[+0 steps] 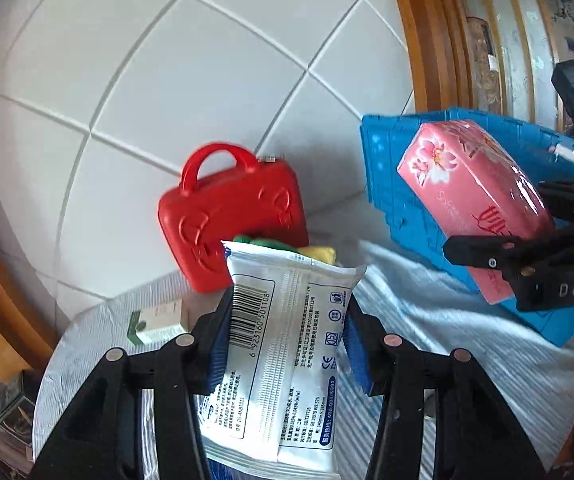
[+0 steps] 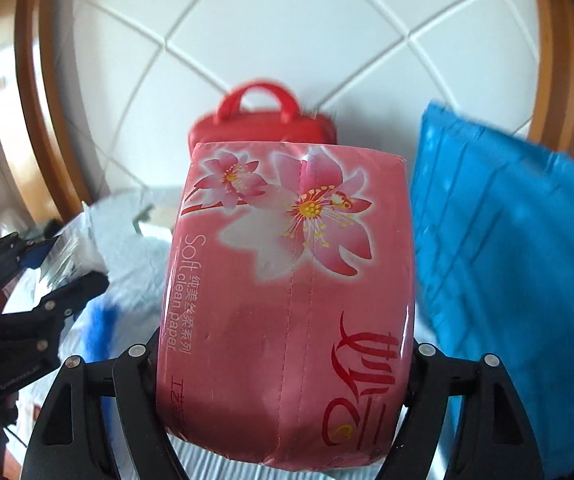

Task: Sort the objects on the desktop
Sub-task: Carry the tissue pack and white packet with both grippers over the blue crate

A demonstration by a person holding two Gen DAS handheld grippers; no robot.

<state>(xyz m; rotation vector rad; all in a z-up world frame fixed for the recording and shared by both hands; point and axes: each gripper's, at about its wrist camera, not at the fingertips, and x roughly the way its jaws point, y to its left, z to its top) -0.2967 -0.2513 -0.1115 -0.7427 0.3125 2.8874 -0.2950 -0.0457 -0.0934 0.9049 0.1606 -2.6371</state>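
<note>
Both grippers (image 1: 287,320) (image 2: 283,360) loaded, angled downward.

Right claw (image 2: 283,364) grips pink tissue pack (image 2: 287,280) (flower-printed).

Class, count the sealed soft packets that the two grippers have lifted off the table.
2. A white wipes packet sits between the left gripper's pads; a pink tissue pack is clamped in the right gripper. More may lie out of sight.

You had one white plastic wipes packet (image 1: 287,344), one pink flowered tissue pack (image 2: 287,300), one red plastic handled case (image 1: 231,216), one blue ribbed crate (image 1: 399,184), one small green-and-white box (image 1: 157,322).
</note>
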